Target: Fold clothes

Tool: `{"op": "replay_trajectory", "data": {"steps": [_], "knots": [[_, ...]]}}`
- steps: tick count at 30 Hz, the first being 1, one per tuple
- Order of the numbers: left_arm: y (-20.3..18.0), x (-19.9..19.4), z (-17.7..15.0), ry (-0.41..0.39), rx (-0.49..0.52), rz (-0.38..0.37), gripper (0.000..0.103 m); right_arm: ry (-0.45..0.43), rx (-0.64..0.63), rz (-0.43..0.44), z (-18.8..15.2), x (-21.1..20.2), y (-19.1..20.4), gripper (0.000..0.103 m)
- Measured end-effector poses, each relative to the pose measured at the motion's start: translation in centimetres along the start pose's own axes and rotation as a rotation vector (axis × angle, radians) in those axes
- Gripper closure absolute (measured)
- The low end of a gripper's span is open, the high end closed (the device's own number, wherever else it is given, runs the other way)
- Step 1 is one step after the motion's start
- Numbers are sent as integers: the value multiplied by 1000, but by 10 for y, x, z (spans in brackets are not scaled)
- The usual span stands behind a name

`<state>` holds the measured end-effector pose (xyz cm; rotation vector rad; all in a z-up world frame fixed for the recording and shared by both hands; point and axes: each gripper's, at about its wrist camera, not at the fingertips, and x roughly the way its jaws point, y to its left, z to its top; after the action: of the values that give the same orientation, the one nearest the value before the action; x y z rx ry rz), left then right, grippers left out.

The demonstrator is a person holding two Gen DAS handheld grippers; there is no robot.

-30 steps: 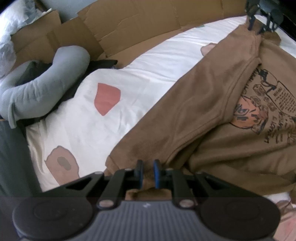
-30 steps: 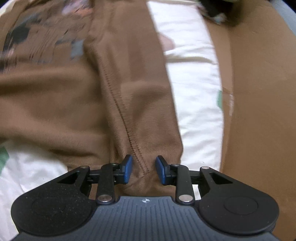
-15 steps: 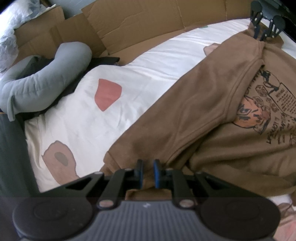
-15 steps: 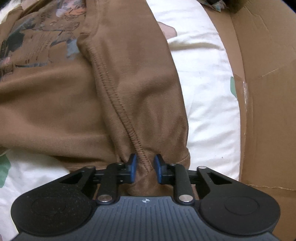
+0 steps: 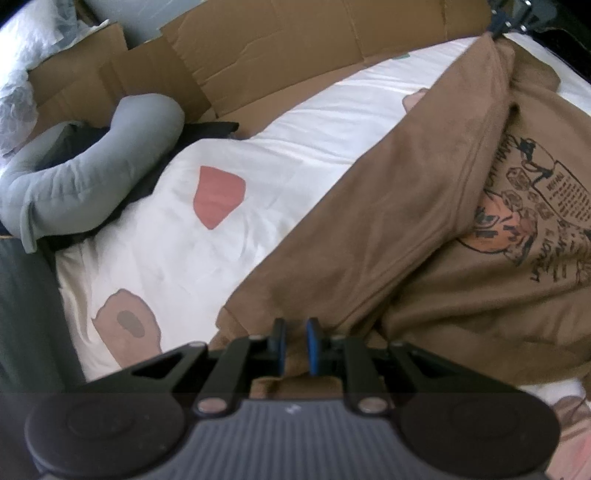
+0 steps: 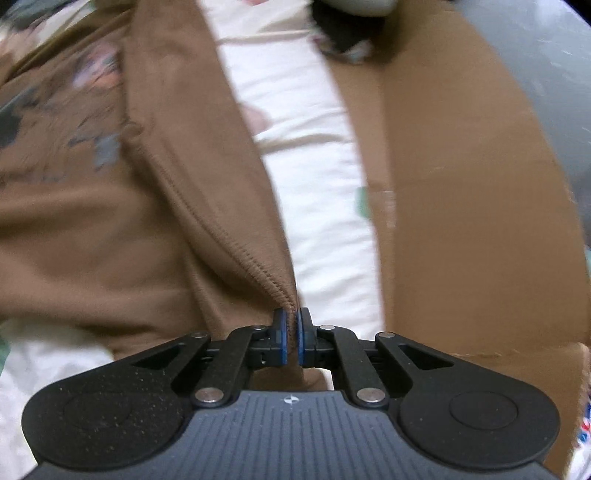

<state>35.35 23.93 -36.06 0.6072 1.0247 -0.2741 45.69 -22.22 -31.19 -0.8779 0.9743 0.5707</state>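
A brown sweatshirt [image 5: 388,229] with a printed tiger graphic [image 5: 517,221] lies on a white patterned bed sheet [image 5: 229,236]. Its long sleeve runs diagonally across the left wrist view. My left gripper [image 5: 294,341] is shut on the sleeve's cuff end at the near edge. In the right wrist view my right gripper [image 6: 293,338] is shut on the stitched seam of the brown sweatshirt [image 6: 184,192], pinching it up off the sheet. The right gripper [image 5: 517,16] also shows at the top right of the left wrist view, holding the far end of the sleeve.
A grey curved pillow [image 5: 85,177] lies at the left over dark cloth. Flattened cardboard [image 5: 295,48] lines the far side of the bed, and cardboard [image 6: 461,184] also runs along the right of the right wrist view. White bedding [image 5: 22,55] is piled at the top left.
My right gripper closed onto the sweatshirt seam and lifted it, pulling the fabric taut. The left gripper stayed still, holding the cuff.
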Motion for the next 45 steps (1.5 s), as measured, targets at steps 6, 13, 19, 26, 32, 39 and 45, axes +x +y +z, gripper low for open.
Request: {"op": "replay_trajectory", "data": {"steps": [6, 13, 19, 26, 32, 39, 45], "knots": [[-4, -3, -2, 15, 56, -2, 89, -19, 90, -88, 2, 7, -7, 100], [-8, -3, -5, 42, 192, 33, 86, -8, 113, -119, 0, 13, -4, 100], [-17, 3, -1, 77, 374, 44, 81, -1, 125, -114, -2, 14, -3, 100], [-29, 19, 2, 137, 573, 38, 75, 10, 115, -104, 0, 19, 2, 100], [-25, 35, 2, 177, 587, 14, 75, 13, 109, -102, 1, 20, 4, 100], [-34, 54, -11, 201, 635, 4, 86, 22, 107, -100, -2, 24, 6, 100], [-17, 41, -6, 145, 490, 13, 95, 7, 127, -118, -2, 21, 5, 100]]}}
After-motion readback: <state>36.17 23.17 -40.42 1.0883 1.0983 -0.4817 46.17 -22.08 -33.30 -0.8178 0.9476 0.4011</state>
